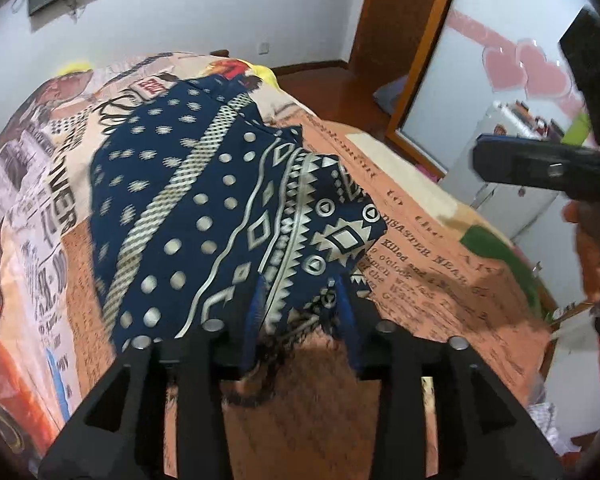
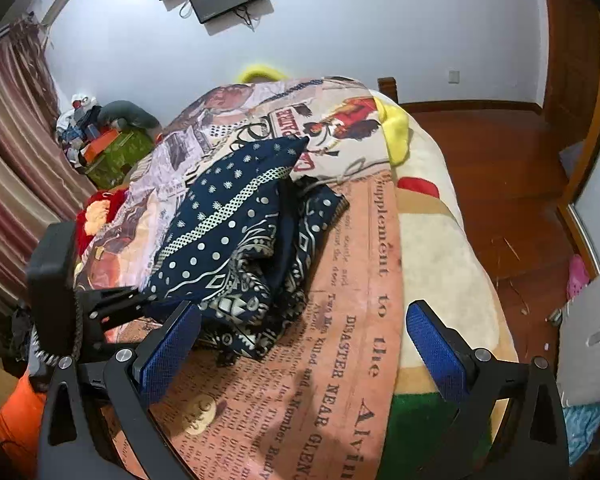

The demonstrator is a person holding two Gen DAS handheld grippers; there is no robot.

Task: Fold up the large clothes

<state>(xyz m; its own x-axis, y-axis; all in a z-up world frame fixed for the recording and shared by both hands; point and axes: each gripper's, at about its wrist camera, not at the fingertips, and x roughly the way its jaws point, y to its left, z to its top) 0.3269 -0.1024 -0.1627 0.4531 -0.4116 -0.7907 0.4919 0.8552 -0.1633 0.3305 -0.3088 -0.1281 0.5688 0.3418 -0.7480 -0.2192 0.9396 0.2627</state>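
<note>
A navy garment (image 1: 188, 208) with white dots and geometric bands lies loosely folded on the newspaper-print bed blanket (image 1: 420, 248). My left gripper (image 1: 302, 304) is low over the garment's near fringed edge. Its blue pads stand apart, with that edge lying slack between them. In the right wrist view the garment (image 2: 228, 232) is heaped left of centre on the blanket (image 2: 352, 280). My right gripper (image 2: 304, 312) hovers wide open over the blanket just right of the heap, with nothing between its pads. The left tool's black body (image 2: 56, 276) reaches in from the left.
The bed's right edge drops to a wooden floor (image 2: 500, 168). A white cabinet (image 1: 512, 200) and a panel with pink hearts (image 1: 520, 68) stand to the right. A person's hand (image 1: 588, 248) shows there. A cluttered green box (image 2: 112, 152) and curtain (image 2: 8, 140) lie left.
</note>
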